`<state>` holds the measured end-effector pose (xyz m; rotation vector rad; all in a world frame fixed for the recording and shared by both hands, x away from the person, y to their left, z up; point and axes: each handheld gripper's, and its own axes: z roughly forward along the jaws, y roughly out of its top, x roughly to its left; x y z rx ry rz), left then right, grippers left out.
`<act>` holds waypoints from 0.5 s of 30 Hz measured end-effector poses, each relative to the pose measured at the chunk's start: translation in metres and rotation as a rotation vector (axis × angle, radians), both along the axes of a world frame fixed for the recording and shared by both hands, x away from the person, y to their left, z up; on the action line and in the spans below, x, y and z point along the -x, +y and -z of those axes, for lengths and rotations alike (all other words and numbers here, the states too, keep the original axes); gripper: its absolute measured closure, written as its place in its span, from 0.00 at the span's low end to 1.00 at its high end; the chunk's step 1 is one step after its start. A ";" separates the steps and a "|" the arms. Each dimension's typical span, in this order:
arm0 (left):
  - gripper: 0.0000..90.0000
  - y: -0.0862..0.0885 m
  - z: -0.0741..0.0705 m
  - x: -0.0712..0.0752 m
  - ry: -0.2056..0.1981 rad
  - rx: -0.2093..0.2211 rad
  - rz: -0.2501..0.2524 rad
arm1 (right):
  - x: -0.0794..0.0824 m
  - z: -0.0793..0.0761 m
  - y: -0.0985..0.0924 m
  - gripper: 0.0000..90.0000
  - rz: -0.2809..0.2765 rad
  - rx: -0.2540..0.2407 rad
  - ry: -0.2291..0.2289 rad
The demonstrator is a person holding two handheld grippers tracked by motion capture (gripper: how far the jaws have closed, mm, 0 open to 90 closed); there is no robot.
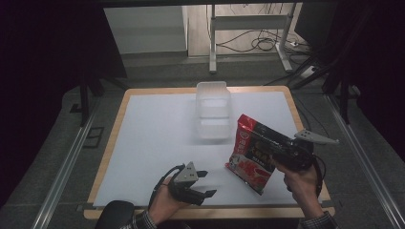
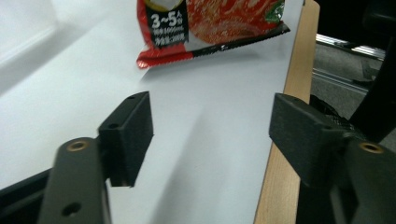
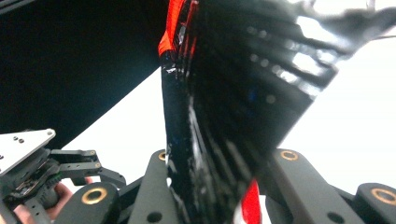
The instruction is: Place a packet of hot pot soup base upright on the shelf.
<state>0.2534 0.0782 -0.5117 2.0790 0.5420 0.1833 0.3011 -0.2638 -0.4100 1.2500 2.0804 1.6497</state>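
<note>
One red and black bag (image 1: 251,151) hangs in my right claw (image 1: 279,151), which is squeezed tight on its side edge. I judge the bag to be light and soft, with a shiny, slippery skin that crinkles and bends. It could slide out if I pinch only a thin bit, so a flat sealed edge looks like the best place to grab. On the high view the bag is off the white table (image 1: 157,138), tilted, with its low corner near the table's front edge. The clear plastic box (image 1: 213,110) sits just past it, at about 11 o'clock from the bag. My left claw (image 1: 203,183) has its jaws apart with nothing between them. It rests low at the front of the table, and the bag is at about 2 o'clock from it, near but not touching.
</note>
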 end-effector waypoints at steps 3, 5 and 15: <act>0.25 0.004 0.001 0.001 0.017 0.007 -0.016 | -0.006 -0.005 -0.004 0.82 0.013 -0.005 -0.001; 0.24 0.006 0.002 0.002 0.021 -0.005 -0.018 | -0.010 -0.008 -0.006 0.82 0.020 -0.004 -0.006; 0.18 0.008 0.007 0.009 0.021 -0.059 -0.012 | -0.030 -0.028 -0.013 0.82 0.051 -0.014 -0.026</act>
